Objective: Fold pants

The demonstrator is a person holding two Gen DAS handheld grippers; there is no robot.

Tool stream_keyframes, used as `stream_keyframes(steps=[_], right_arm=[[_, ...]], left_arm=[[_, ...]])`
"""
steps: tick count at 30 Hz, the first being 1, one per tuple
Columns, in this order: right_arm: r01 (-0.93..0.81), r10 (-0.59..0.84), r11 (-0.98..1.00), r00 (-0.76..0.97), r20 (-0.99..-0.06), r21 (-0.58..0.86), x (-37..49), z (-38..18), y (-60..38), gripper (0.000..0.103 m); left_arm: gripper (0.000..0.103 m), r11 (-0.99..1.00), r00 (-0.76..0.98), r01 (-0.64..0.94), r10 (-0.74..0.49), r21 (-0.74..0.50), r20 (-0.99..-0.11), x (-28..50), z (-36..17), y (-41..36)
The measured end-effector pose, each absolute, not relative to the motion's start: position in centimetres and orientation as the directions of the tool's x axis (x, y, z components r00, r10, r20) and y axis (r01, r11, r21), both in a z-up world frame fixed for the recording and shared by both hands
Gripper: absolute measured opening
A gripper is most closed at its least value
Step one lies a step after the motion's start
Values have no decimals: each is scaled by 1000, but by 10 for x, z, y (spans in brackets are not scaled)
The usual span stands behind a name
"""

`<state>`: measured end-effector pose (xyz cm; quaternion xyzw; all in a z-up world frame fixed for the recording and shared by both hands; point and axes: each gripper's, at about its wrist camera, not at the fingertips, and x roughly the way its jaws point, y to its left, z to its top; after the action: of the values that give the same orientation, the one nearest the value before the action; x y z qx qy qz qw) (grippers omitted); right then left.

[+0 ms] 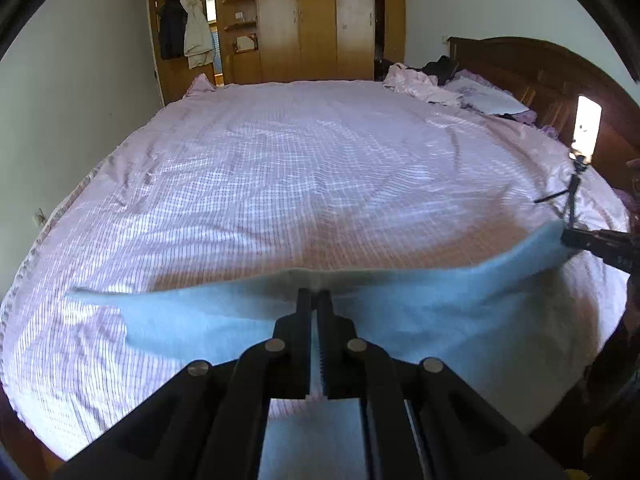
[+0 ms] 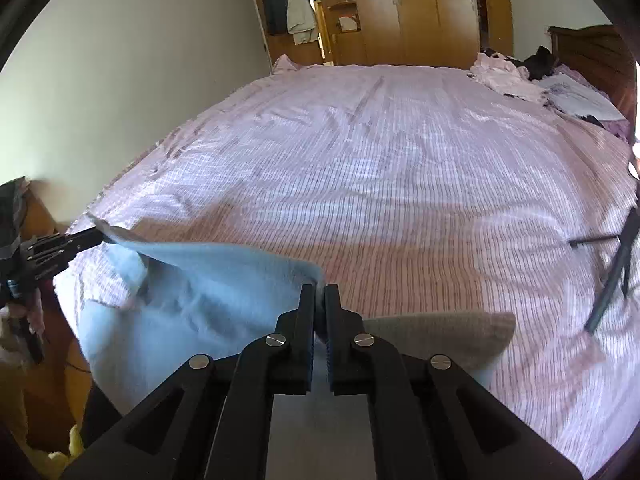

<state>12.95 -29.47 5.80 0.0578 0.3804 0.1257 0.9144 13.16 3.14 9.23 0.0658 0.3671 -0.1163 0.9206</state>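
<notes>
While both claws grip the light blue pants (image 1: 400, 300) by one long edge, the cloth hangs stretched between them just above the near side of a bed w/ a pink checked sheet (image 1: 300, 168). In the left wrist view, the left claw (image 1: 316, 294) sits at 6 o'clock, jaws nearly closed, pinching the pale top edge of the pants. The right claw (image 1: 568, 240) shows at 3 o'clock, its black tip clamped on the far corner of the same edge. One loose end of the pants trails toward 9 o'clock, resting on the sheet.

In the right wrist view, the right claw (image 2: 319, 292) is at 6 o'clock, jaws narrow, holding a corner of the pants (image 2: 200, 300); the left claw (image 2: 94, 236) is at 9 o'clock, closed on the other end. Most of the fabric sags below the held edge, over the bed's near side. A grey patch of cloth (image 2: 440, 332) lies just right of the right claw; whether it's part of the pants is unclear.

Background: wooden wardrobe (image 1: 304, 20) at 12 o'clock, crumpled clothes (image 1: 424, 84) and dark headboard (image 1: 540, 76) at 2 o'clock, a small tripod (image 2: 616, 264) on the bed at 3 o'clock.
</notes>
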Motion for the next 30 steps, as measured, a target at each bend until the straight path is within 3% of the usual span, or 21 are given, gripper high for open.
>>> stream_keyframes(steps=[10,23,27,30], right_arm=[[-144,308,948,641,-703,284,57,39,-291,0],[-41,217,972,535,-816,232,37,-43,-286,0],[26,209,968,480,-852,251,42,-63,-293,14],[39,211,963,500,-840,265,41,-75,-295,15]], left_arm=[[3,974,649,225,-146,4,-747,63,53,30],[3,987,491,130,-151,-99,-858,54,-21,50],[21,986,484,24,-154,-163,-862,56,-29,69],[23,967,485,-44,-199,-251,-852,55,-29,85]])
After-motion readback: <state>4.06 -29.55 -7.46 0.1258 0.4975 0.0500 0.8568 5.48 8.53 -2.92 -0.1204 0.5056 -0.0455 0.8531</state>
